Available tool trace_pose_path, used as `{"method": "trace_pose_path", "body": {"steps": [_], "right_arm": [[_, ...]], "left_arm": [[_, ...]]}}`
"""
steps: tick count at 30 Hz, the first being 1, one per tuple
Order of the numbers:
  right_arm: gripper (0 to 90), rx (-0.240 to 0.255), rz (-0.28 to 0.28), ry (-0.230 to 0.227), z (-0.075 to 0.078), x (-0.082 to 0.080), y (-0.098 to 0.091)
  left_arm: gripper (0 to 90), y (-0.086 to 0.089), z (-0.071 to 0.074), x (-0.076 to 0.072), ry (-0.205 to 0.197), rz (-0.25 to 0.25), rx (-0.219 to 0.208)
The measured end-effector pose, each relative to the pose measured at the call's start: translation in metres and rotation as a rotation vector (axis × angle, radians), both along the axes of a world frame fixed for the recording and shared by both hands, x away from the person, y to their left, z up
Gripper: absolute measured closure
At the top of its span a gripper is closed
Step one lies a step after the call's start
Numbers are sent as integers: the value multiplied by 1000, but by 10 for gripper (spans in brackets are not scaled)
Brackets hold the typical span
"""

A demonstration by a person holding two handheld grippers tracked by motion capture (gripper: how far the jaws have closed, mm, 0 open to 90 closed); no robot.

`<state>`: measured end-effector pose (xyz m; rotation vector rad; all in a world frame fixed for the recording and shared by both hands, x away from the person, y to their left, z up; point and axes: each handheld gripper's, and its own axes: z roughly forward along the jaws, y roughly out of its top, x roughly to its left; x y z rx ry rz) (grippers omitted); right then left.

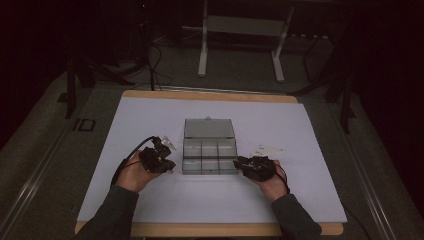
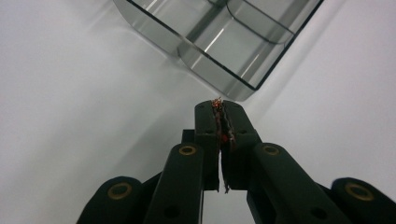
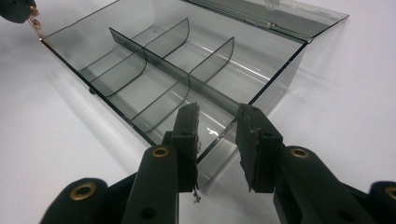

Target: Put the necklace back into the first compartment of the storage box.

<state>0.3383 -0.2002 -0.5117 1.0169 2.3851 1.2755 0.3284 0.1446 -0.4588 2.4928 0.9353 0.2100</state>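
Observation:
A clear plastic compartment box [image 1: 209, 172] stands mid-mat with its lid [image 1: 209, 127] folded back and its cells bare. My left gripper [image 1: 171, 168] hovers just off the box's front left corner [image 2: 243, 91]. It is shut [image 2: 218, 106] on a tiny copper-red piece [image 2: 217, 101], which also dangles from its tip in the right gripper view [image 3: 35, 23]. My right gripper [image 1: 240, 163] is at the front right corner. Its jaws [image 3: 219, 119] straddle the box's side wall [image 3: 280, 74] with a gap showing, so it is open.
The white mat [image 1: 200, 205] lies on a wooden table. A small clear bag [image 1: 168, 143] sits behind the left gripper, and a white packet [image 1: 270, 149] behind the right one. Stand legs [image 1: 202, 55] and cables are on the floor beyond the table.

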Motion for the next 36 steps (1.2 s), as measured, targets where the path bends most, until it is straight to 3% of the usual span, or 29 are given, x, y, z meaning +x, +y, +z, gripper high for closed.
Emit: {"method": "trace_pose_path", "body": {"steps": [36], "right_arm": [[691,4,3,3,-1,0,-1]], "left_arm": [[865,-1,23,10,-63,50,-103]]}}
